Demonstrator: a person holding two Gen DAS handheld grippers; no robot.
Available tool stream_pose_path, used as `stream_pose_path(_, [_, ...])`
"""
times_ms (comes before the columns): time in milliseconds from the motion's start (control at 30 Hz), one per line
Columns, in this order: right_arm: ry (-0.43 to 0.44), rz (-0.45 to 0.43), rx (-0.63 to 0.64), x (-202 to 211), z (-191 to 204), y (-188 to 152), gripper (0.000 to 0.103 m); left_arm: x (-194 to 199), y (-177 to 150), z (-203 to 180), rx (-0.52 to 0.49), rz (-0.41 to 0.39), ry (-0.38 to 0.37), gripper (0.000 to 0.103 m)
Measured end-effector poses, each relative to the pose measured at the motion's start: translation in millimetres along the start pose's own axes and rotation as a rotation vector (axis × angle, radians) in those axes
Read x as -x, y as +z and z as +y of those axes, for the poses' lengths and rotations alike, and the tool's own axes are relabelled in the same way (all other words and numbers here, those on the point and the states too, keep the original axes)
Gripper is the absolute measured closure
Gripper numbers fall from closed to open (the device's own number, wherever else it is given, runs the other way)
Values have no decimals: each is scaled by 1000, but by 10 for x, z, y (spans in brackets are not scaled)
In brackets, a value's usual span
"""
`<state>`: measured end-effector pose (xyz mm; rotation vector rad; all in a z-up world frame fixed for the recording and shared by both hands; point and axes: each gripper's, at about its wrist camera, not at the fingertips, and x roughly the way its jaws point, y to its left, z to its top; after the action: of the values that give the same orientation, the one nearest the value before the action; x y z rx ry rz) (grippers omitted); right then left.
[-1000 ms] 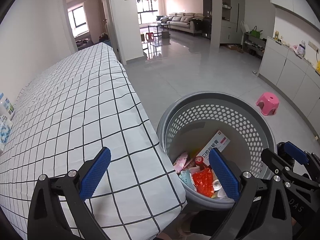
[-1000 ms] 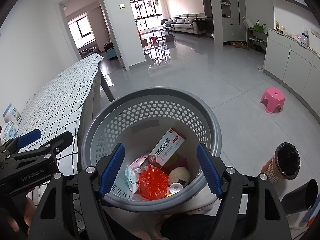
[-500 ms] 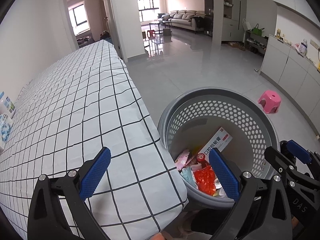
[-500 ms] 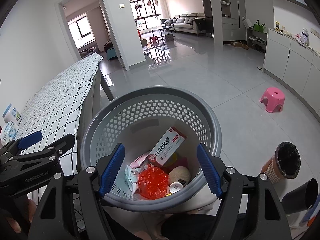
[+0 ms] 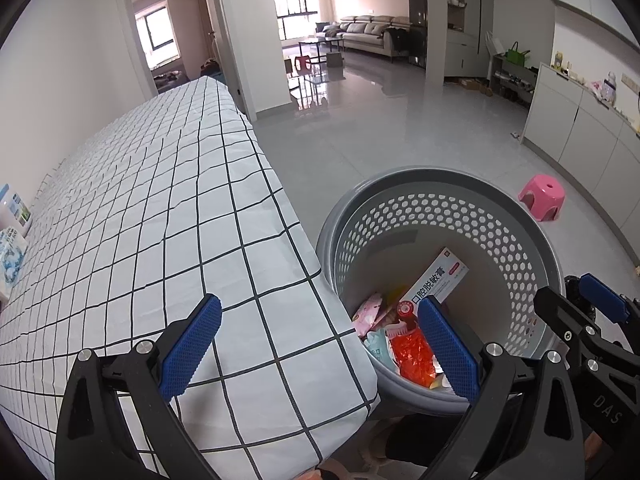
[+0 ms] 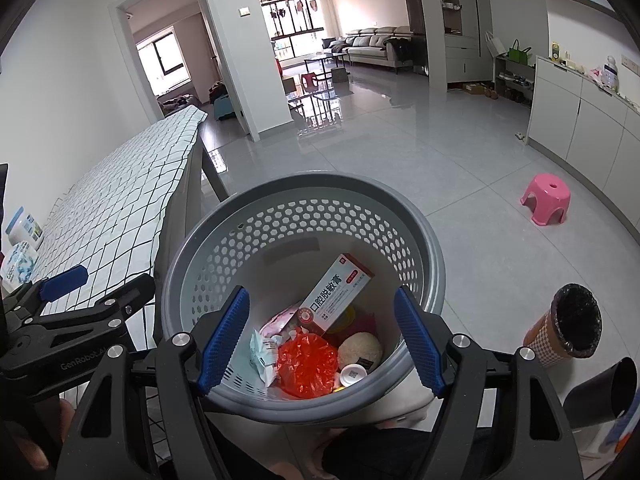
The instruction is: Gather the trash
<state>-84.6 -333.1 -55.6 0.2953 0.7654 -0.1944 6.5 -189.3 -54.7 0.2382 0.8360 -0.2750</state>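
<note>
Below and just ahead of the right claw (image 6: pixel 320 336), open and empty, sits the grey basket (image 6: pixel 434 272); left claw (image 5: pixel 320 352), likewise open and empty, straddles the surface (image 5: pixel 140 220) edge to its left

The round grey perforated plastic basket (image 6: pixel 432 256) sits on the floor just right of the long table draped in white black-checked cloth (image 5: pixel 160 216). In the basket, the long white-and-red carton (image 6: pixel 336 292) leans above the crumpled red plastic wrapper (image 6: pixel 306 364). The small pink plastic stool (image 6: pixel 545 199) stands well off right, with the black-lined checkered bin (image 6: pixel 568 326) nearer on that side
</note>
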Motion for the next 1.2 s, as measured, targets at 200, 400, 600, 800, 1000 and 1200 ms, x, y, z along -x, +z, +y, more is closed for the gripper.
stream_pose_path(200, [1, 1, -1, 0, 5, -6, 31, -5, 1, 10, 6, 8, -3, 6])
stream_pose_path(400, [1, 1, -2, -1, -1, -6, 31, 3, 6, 8, 5, 4, -2, 6])
stream_pose_path(600, [1, 1, -2, -2, -3, -7, 31, 10, 2, 2, 2, 1, -3, 6])
stream_pose_path(800, [1, 1, -2, -2, 1, -7, 31, 29, 0, 4, 0, -3, -3, 6])
stream_pose_path(1000, [2, 0, -2, -1, 1, -7, 31, 40, 4, 3, -1, -7, -4, 6])
stream_pose_path(1200, [3, -1, -1, 0, 8, -7, 31, 67, 6, 6, -2, -15, -5, 6])
